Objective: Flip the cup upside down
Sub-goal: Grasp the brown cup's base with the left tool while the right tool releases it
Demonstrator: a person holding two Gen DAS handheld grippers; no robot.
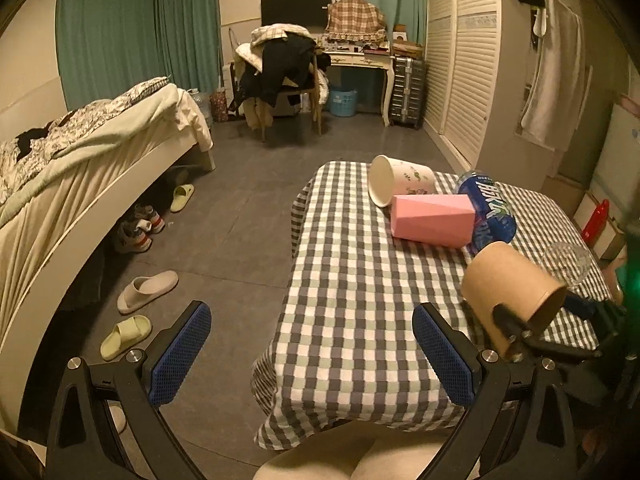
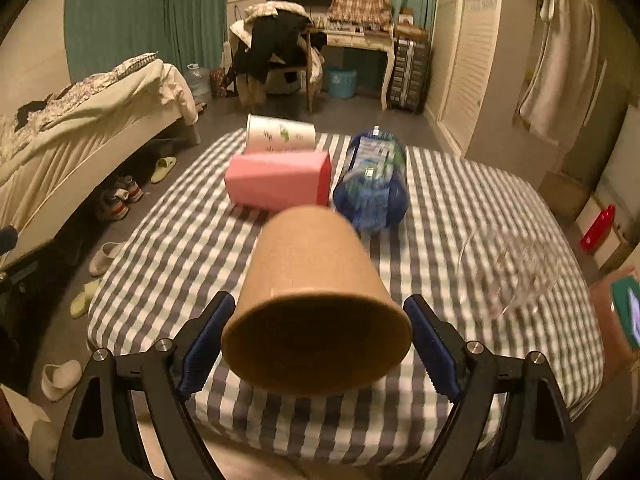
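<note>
In the lower middle of the right wrist view, the right gripper [image 2: 318,344] pinches a brown paper cup [image 2: 316,300] by its rim, mouth toward the camera, tilted above the checked tablecloth [image 2: 460,200]. Behind it, in the upper middle, lie a pink cup [image 2: 280,184], a white cup [image 2: 280,134] and a blue bottle [image 2: 372,180]. The left gripper [image 1: 312,356] stands spread and empty at the bottom of its frame.

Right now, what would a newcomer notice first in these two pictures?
First, the brown paper cup held on its side between the right tool, its open mouth toward the camera. Behind it on the checkered tablecloth lie a pink cup, a white floral cup and a blue bottle.
</note>
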